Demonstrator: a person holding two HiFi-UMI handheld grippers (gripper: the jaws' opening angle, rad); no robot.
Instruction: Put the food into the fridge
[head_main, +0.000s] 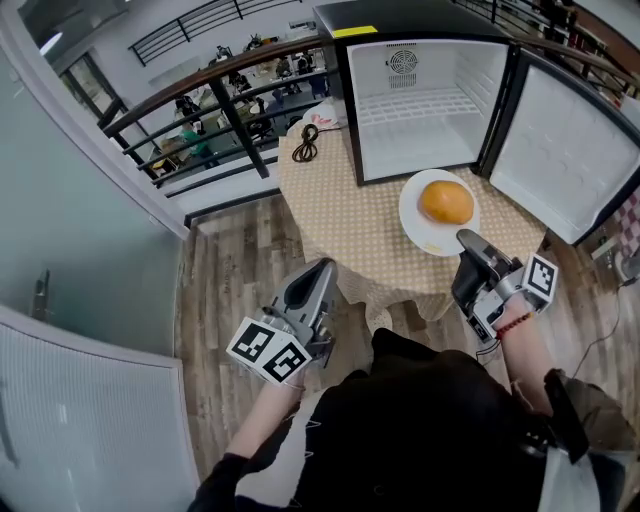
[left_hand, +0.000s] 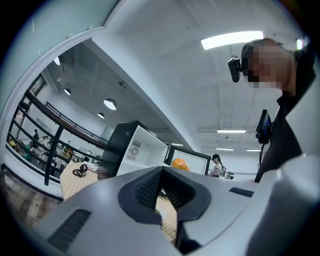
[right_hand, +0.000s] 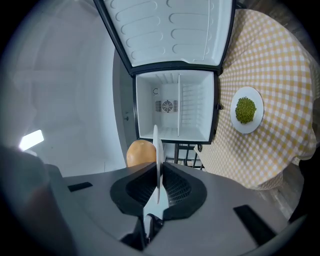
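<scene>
An orange-brown round bun lies on a white plate. My right gripper is shut on the plate's near rim. In the right gripper view the plate runs edge-on between the pads, with the bun on its left. The small black fridge stands open at the table's far side, its white inside bare, its door swung out to the right. A second white plate with green food rests on the checked cloth. My left gripper hangs shut and holds nothing, off the table's near-left edge.
The round table has a yellow checked cloth. A coiled black cable lies at its far left by the fridge. A dark railing runs behind, and wood floor lies to the left. A person stands far off in the left gripper view.
</scene>
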